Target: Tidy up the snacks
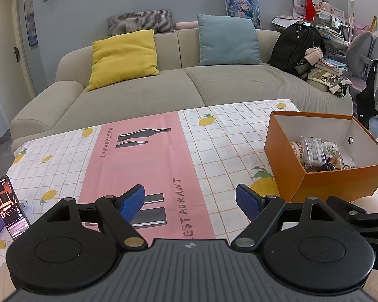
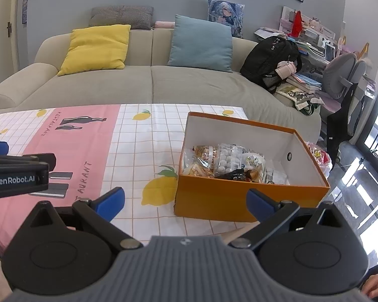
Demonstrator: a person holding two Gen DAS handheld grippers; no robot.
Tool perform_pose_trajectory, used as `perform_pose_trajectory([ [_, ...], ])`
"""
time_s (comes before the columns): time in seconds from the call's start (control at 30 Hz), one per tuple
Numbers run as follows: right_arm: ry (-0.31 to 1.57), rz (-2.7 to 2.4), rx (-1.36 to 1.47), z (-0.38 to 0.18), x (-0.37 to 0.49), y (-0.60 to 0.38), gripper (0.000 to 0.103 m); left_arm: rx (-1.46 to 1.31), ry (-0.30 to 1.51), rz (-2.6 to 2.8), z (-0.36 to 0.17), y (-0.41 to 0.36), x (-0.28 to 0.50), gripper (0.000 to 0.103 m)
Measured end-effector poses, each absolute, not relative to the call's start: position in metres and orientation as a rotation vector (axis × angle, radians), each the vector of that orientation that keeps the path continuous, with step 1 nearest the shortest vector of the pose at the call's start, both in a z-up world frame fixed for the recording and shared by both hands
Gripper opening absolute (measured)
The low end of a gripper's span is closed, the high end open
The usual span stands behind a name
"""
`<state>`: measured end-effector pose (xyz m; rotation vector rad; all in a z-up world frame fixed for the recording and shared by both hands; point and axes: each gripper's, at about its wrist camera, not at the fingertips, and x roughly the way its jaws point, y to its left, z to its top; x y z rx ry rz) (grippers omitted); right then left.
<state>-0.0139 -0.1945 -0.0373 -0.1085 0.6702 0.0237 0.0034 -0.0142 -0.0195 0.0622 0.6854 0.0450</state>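
Left wrist view: nearest the lens, the left gripper (image 1: 190, 202) hangs over the desk (image 1: 214, 136) with its blue pads (image 1: 133, 202) spread wide and nothing between them. Below it lies a pink cloth (image 1: 138, 161) printed with bottles, on a checked lemon cover. A phone (image 1: 8, 206) with a lit screen stands tilted at the near left edge. To the right sits an orange box (image 1: 322, 183), open at the top, with the snacks (image 1: 317, 154) piled inside it in clear and printed bags. Right wrist view: the right gripper (image 2: 185, 203) is also spread wide and empty, poised just in front of the box's near wall, with the left gripper's side visible at the left edge. Beyond the desk runs a beige sofa (image 1: 143, 93) with a yellow cushion (image 1: 123, 59), a blue cushion (image 1: 228, 40) and a black backpack (image 1: 296, 45) on its right end.
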Motion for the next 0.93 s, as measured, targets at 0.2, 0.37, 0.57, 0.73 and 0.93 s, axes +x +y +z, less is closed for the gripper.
perform_pose_trajectory([
  [0.2,0.671,0.025,-0.11,-0.037,-0.0142,-0.1947,0.1,0.061,0.687,0.046,-0.0193,-0.0143,0.0034,0.096],
  [0.37,0.672,0.031,-0.113,-0.0385,-0.0153,-0.1954,0.1,0.063,0.686,0.047,-0.0193,-0.0137,0.0036,0.096],
  [0.57,0.677,0.036,-0.112,-0.0393,-0.0148,-0.1968,0.1,0.057,0.691,0.049,-0.0192,-0.014,0.0026,0.096],
  [0.73,0.679,0.038,-0.113,-0.0397,-0.0149,-0.197,0.1,0.057,0.692,0.048,-0.0191,-0.0148,0.0011,0.096],
  [0.93,0.683,0.041,-0.114,-0.0402,-0.0147,-0.198,0.1,0.054,0.693,0.052,-0.0193,-0.0151,0.0004,0.096],
])
